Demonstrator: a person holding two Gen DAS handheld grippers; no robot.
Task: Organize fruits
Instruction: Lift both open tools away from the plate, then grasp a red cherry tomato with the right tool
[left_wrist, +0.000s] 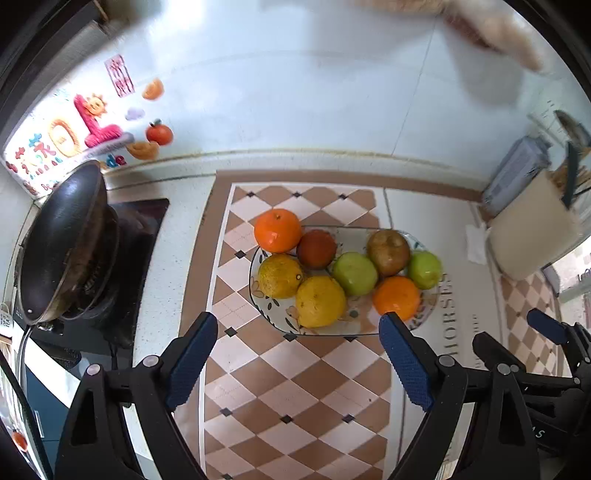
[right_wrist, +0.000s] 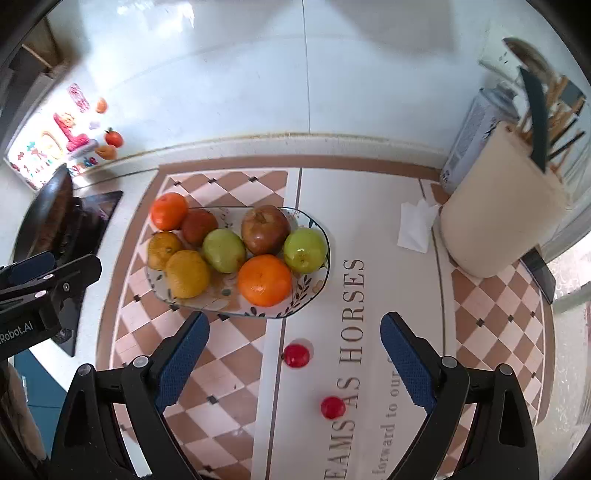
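A patterned glass plate (left_wrist: 428, 314) (right_wrist: 314, 291) holds several fruits: two yellow citrus (left_wrist: 319, 301) (right_wrist: 187, 273), two green apples (left_wrist: 354, 273) (right_wrist: 223, 250), a brown-red apple (left_wrist: 388, 252) (right_wrist: 265, 229), a dark red fruit (left_wrist: 316, 249) (right_wrist: 198, 226) and an orange (left_wrist: 396, 297) (right_wrist: 264, 280). Another orange (left_wrist: 277, 230) (right_wrist: 169, 210) sits at the plate's far left edge. Two small red fruits (right_wrist: 296, 355) (right_wrist: 332, 407) lie on the mat in the right wrist view. My left gripper (left_wrist: 299, 362) is open and empty just before the plate. My right gripper (right_wrist: 293, 362) is open and empty, the nearer red fruit between its fingers.
A black wok (left_wrist: 62, 243) stands on the stove at the left. A beige utensil holder (right_wrist: 502, 229) and a folded white tissue (right_wrist: 415, 225) are at the right. A tiled wall (left_wrist: 295, 92) runs behind the checkered mat (left_wrist: 295, 387).
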